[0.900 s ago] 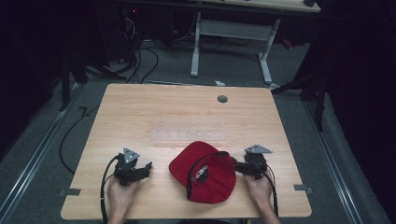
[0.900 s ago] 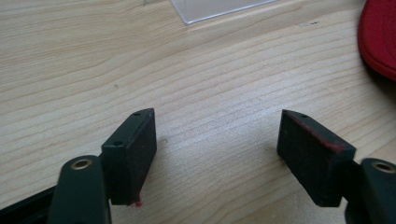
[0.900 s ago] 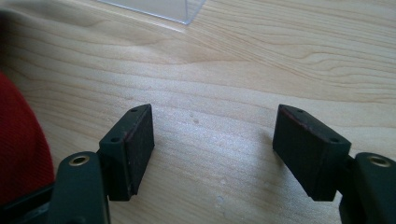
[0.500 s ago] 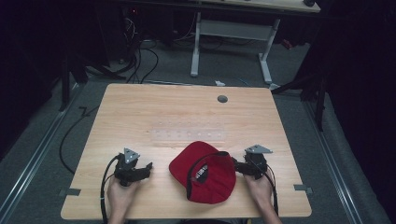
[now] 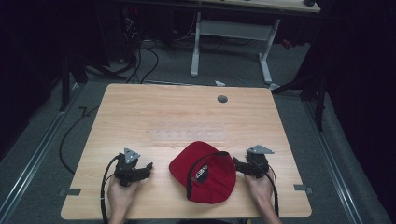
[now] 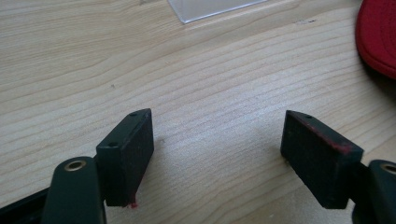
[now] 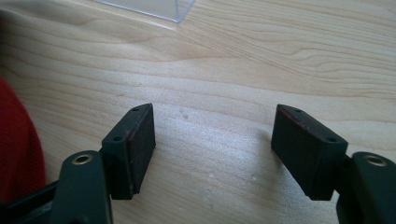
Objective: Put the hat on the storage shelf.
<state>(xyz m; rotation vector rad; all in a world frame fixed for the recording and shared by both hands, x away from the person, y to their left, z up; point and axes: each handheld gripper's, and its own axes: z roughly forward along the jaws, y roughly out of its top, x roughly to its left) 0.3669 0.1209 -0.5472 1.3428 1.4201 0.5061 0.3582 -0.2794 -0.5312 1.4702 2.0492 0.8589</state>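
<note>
On the worktop: a red cap point(image 5: 205, 170) lies near the front edge, between the two claws, on pale wood point(image 5: 163, 112).
Cap: red cloth with a dark band along its inner rim and a small patch with white marks; it rests flat on the wood.
Left claw point(image 5: 148, 167): held in the person's left hand point(image 5: 122, 193), resting low on the worktop, apart from the cap, with bare wood between them.
Left claw state: released; in the left gripper view its jaws stand wide with nothing but wood grain between them, and the cap's red edge point(image 6: 376, 37) shows at the upper right.
Right claw point(image 5: 236, 163): held in the right hand point(image 5: 258, 184), just beside the cap's right side; whether it touches the cloth I cannot tell.
Right claw state: released; in the right gripper view the jaws stand wide over bare wood, with red cloth point(image 7: 18, 149) at the left edge.
Clear plastic piece point(image 5: 189, 135): a flat see-through strip lies beyond the cap, toward the middle of the worktop.
Hole point(image 5: 222, 99): a round grey grommet sits near the far edge.
</note>
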